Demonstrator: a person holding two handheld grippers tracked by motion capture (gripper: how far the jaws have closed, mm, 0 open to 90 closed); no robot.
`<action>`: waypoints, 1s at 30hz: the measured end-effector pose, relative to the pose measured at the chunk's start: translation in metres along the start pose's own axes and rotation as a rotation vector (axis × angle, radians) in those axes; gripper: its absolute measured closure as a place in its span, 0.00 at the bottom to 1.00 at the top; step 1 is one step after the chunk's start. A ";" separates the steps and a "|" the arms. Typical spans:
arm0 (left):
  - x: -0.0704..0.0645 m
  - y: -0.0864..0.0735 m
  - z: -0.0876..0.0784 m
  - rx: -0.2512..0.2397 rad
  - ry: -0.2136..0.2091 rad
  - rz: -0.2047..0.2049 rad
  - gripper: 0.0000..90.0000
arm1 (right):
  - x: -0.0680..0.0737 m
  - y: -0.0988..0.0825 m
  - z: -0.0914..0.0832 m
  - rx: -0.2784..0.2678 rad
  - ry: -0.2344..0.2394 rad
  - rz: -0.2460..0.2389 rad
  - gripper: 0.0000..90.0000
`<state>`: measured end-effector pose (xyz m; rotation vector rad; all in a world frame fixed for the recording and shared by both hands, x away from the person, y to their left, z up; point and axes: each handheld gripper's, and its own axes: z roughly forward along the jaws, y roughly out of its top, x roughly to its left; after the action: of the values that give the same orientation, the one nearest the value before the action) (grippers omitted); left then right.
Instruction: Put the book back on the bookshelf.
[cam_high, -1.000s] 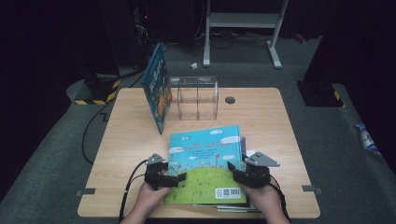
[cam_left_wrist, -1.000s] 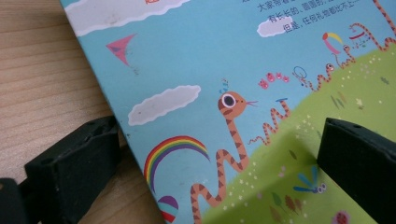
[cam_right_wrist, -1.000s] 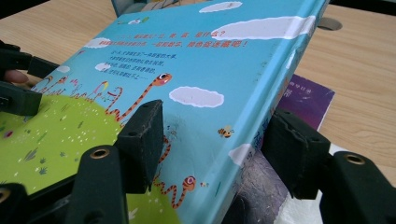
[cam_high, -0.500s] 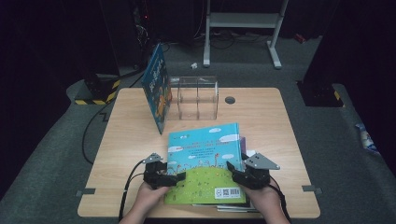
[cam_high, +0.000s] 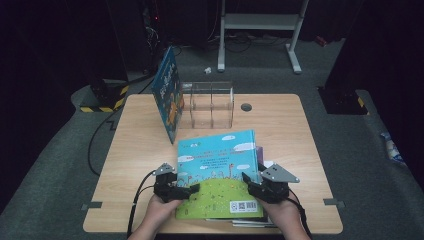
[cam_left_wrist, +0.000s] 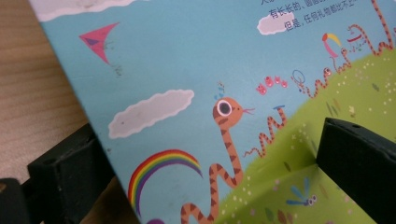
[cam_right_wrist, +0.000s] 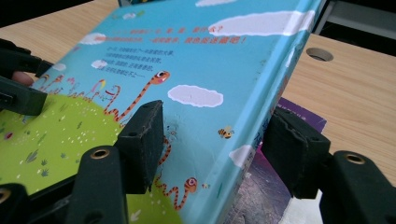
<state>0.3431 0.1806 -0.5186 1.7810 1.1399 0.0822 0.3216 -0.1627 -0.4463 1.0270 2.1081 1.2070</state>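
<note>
One book already stands upright beside the clear rack, while the blue book lies atop the stack at the table's near edge, both tongs, left and right, gripping its sides, lifting and racking left.

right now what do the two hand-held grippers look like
Both are black. The left hand-held gripper and right hand-held gripper each carry a grey three-cornered plate on top and trail a black cable. Their jaws are blocky black pads, with brass-ringed screw holes behind them.
</note>
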 end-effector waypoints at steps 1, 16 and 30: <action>-0.003 0.002 -0.002 -0.013 0.011 0.009 0.01 | 0.000 0.001 0.000 0.007 0.002 0.005 0.43; -0.007 0.012 -0.028 -0.123 0.080 0.018 0.19 | 0.006 0.017 0.000 -0.038 -0.015 0.023 0.46; -0.022 0.020 -0.055 -0.312 0.163 0.115 0.37 | 0.008 0.036 -0.011 -0.168 -0.050 0.056 0.56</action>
<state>0.3157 0.2010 -0.4660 1.5796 1.0718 0.4574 0.3224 -0.1502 -0.4096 1.0346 1.9153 1.3462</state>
